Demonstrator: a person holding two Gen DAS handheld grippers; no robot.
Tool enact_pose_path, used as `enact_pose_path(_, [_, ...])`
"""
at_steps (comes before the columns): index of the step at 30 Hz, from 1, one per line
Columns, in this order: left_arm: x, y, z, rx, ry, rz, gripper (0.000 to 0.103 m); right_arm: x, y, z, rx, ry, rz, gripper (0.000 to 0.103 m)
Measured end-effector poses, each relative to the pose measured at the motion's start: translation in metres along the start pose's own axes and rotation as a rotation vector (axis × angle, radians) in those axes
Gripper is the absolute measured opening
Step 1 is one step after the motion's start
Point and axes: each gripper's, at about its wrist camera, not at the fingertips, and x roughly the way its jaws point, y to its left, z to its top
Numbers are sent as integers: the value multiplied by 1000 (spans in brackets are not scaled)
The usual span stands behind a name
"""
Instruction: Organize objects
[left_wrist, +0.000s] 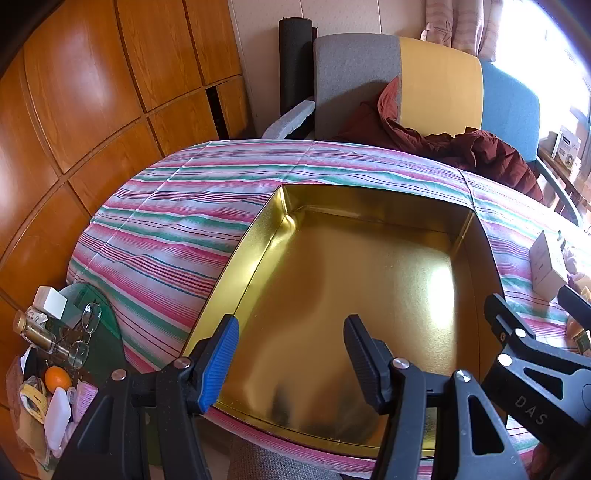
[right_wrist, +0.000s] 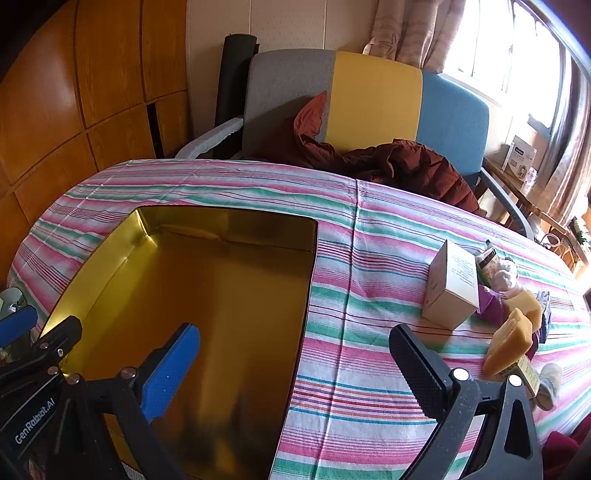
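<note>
**Both grippers spread over the empty gold tin**

The left gripper hangs above the near end of the gold tin, angled downward. Its jaws are spread, with nothing between them. Its blue-padded finger sits over the tin's left wall; its black finger sits over the tin floor. The tin is rectangular and open-topped. It rests flat on the desk, which is covered by a pink, green and white striped cloth. Nothing lies inside the tin.

The right gripper is just beside the left one, also angled downward. Its jaws stand at their widest and are empty. Its blue finger is over the tin's interior; its black finger is over the striped cloth, right of the tin's right wall.

The objects to be organized lie ahead and to the right of the right gripper, well apart from the tin:
- a white box, upright on the cloth;
- two yellow sponges, touching each other, just beyond the black finger;
- several small packets and soft items behind them, too crowded to identify.

Beyond the desk, ahead of both grippers, stands a grey, yellow and blue chair with a dark red jacket on its seat.
</note>
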Motion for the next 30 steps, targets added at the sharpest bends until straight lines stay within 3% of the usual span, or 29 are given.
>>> enact_pose_path(20, [2,-3,-3,9,11,-1,60,-8,-11,1,27,-34,37,103])
enact_pose_path(24, [3,-6,-4,8,27,-48,60,-15,-26,3,64,-76,104,103])
enact_pose_path(30, [-8,-13,-9,17,-12,-195,60,-16,-52,1,45,-92,125,103])
